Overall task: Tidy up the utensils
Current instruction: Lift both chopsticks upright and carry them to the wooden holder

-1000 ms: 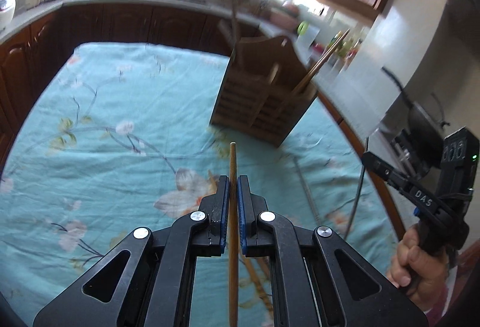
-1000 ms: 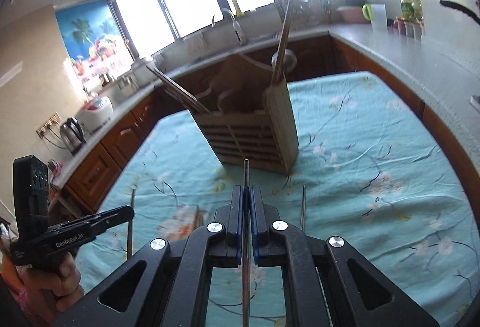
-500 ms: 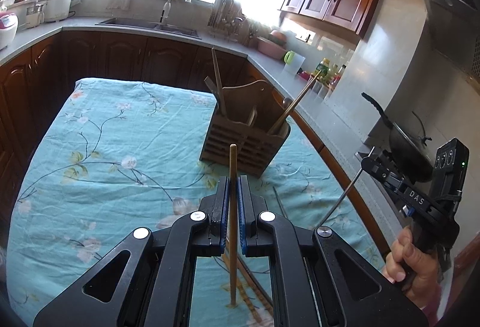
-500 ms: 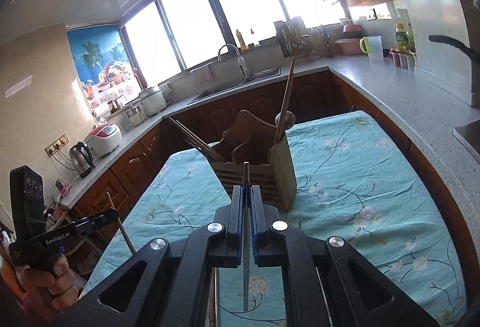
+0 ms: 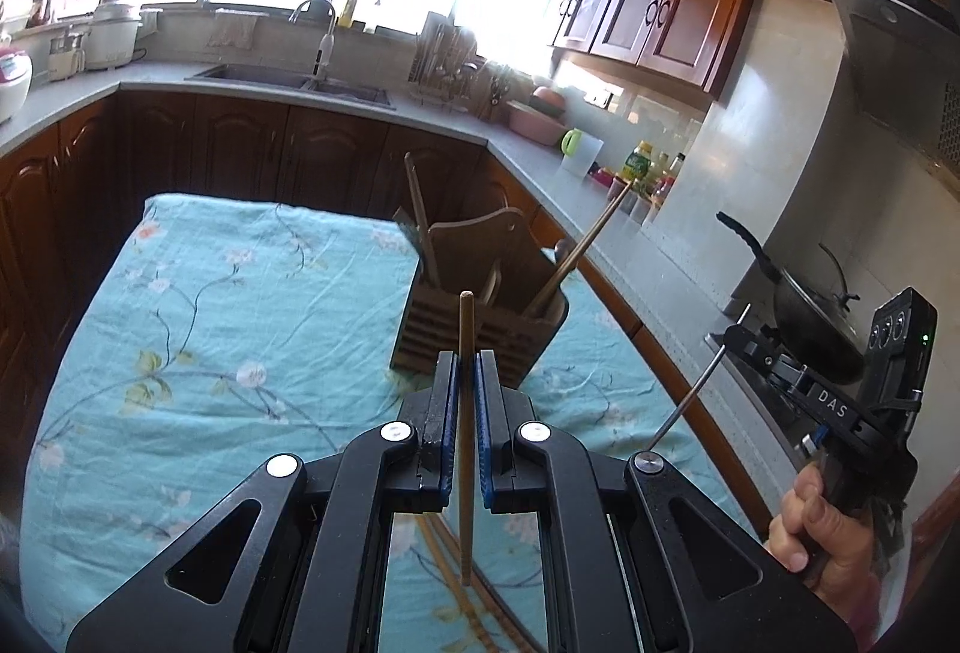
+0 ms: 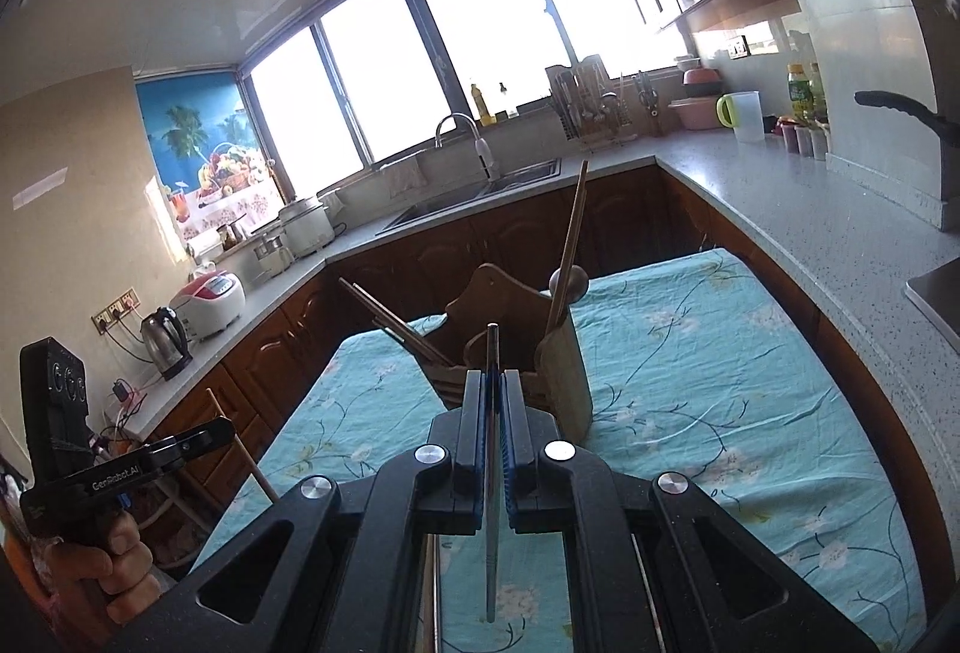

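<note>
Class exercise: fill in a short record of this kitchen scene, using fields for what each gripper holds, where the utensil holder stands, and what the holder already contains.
left gripper: shut on a wooden chopstick, lifted off the table
right gripper: shut on a metal chopstick, also lifted
wooden holder: upright on the floral tablecloth, ahead of both grippers
holder contents: several wooden chopsticks leaning outward
still on cloth: more sticks below the left gripper, partly hidden

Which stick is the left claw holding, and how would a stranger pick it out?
Find the teal floral tablecloth and the wooden holder standing on it. In front of the holder, the left claw is shut on a wooden chopstick. It is brown wood, unlike the thin metal chopstick in the right claw.
</note>
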Available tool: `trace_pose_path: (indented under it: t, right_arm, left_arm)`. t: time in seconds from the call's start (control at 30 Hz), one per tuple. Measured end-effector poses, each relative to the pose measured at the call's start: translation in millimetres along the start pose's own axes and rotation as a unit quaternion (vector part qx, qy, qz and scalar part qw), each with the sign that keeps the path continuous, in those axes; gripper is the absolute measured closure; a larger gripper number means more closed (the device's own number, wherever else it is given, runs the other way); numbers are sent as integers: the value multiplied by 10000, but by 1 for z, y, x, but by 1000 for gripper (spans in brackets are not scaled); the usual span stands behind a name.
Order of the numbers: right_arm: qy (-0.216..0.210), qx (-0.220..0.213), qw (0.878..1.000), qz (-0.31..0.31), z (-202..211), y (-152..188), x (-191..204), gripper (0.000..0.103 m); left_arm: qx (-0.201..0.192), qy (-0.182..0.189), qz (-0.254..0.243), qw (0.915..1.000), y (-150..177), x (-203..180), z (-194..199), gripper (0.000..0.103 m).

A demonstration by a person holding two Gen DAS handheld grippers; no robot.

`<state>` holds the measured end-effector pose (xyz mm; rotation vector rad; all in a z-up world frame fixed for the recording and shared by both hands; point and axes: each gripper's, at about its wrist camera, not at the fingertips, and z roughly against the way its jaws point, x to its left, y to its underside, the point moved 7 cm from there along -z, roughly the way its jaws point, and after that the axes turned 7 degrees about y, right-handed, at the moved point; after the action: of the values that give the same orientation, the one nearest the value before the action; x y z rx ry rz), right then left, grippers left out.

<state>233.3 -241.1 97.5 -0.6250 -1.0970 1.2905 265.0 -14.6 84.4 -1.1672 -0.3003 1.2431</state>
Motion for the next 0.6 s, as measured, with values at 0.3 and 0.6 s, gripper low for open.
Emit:
trace_pose_path:
  t: [0.3,0.6]
  right_arm:
    - [79,-371,9992,-106,-2,-31,-6,99]
    - [152,-948,9951,-228,-24,-92,-6,99]
  left_arm:
    - [-372,13,-108,9993,-42,-7,-6,99]
    - [-1166,-39,-247,9929,-123,-12,-18,99]
